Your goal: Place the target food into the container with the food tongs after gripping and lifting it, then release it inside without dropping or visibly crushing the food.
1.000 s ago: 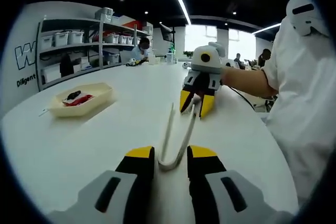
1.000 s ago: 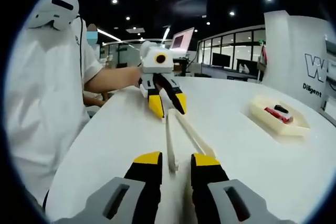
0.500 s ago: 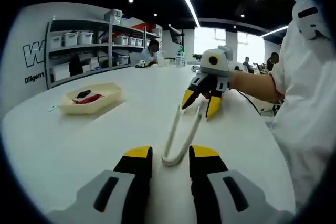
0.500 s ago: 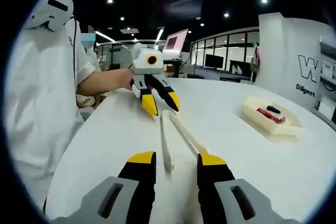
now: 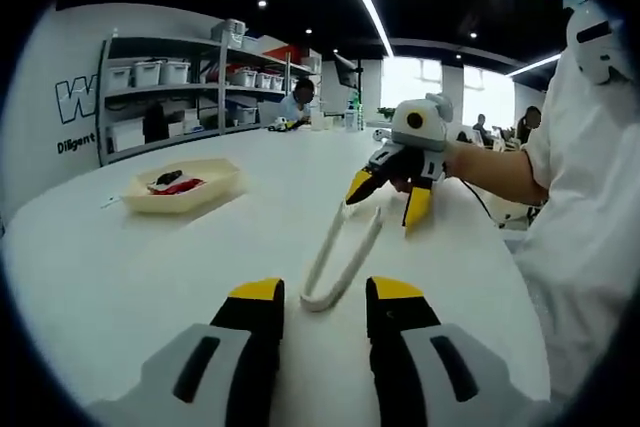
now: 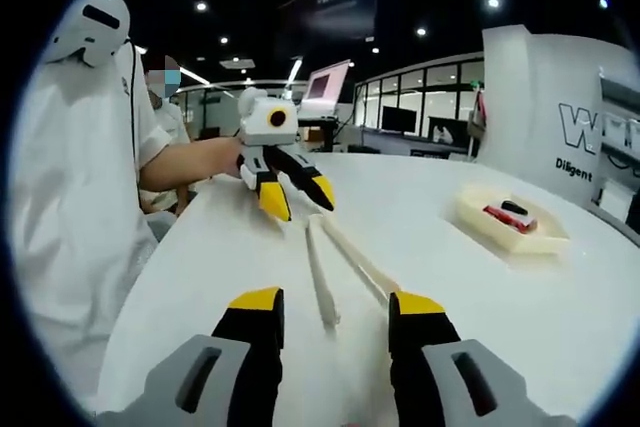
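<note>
Table: [image 5: 150, 277] smooth white top with a rounded edge.
Container: [image 5: 215, 190] shallow cream plastic tray, at 10 o'clock in the left gripper view.
Food: [image 5: 176, 185] red and dark pieces lying in the tray.
Tongs: [image 5: 338, 252] white U-shaped, flat on the table, between both grippers.
Left gripper: [image 5: 322, 295] yellow-tipped jaws apart, the tongs' bend between them.
Right gripper: [image 6: 325, 302] jaws apart around the tongs' arm ends.

The left tongs [image 5: 322, 292] sit low with their yellow-tipped jaws parted. The right tongs [image 6: 330, 299] also hold their jaws apart. In the left gripper view the right tongs [image 5: 385, 197] hang tip-down, jaws spread, held out by a bare forearm [image 5: 495, 172] from a white sleeve [image 5: 560, 137].
</note>
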`<state>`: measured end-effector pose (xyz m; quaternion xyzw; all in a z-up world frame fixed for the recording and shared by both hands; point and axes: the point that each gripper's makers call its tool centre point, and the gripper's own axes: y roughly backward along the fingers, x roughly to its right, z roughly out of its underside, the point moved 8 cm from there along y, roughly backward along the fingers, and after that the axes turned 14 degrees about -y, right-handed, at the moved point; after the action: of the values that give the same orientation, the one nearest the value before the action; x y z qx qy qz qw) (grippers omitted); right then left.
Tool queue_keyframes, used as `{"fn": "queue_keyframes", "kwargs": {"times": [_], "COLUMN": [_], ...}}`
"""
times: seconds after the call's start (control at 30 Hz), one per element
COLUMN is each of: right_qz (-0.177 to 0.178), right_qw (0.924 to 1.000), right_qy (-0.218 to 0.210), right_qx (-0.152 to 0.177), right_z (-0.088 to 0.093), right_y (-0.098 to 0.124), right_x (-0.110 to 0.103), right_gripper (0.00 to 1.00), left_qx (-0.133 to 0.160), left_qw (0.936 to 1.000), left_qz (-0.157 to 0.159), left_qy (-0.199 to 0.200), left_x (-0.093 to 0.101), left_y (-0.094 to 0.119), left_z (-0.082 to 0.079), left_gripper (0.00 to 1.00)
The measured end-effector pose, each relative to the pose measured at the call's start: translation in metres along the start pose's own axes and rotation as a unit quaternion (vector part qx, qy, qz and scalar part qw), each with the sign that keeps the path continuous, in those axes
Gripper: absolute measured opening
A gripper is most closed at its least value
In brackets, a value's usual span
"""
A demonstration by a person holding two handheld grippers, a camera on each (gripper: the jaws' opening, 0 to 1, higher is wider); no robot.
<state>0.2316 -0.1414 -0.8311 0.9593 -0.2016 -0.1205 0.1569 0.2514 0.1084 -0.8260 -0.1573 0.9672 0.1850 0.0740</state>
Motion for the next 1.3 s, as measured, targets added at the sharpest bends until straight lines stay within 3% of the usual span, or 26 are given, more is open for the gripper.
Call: {"fn": "queue_keyframes", "kwargs": {"times": [0.5, 0.83, 1.3], "right_qz": [0.026, 0.069, 0.071], "right_qw": [0.9996, 0.9970, 0.9967], "right_qy": [0.002, -0.028, -0.029], "right_qx": [0.007, 0.020, 0.027], "right_z": [-0.004, -0.007, -0.011], "right_y": [0.003, 0.007, 0.002], "right_x": [-0.005, -0.001, -0.018], "right_gripper": [0.43, 0.49, 0.63], "left_qx": [0.006, 0.016, 0.019], "left_qw": [0.9996, 0.9984, 0.9973], "left_qz": [-0.023, -0.043, -0.060], "left_qy": [0.011, 0.033, 0.038], "left_x": [0.009, 0.013, 0.021], "left_y": [0.003, 0.009, 0.012], "left_z": [-0.002, -0.004, -0.008], "left_gripper": [0.35, 0.41, 0.49]}}
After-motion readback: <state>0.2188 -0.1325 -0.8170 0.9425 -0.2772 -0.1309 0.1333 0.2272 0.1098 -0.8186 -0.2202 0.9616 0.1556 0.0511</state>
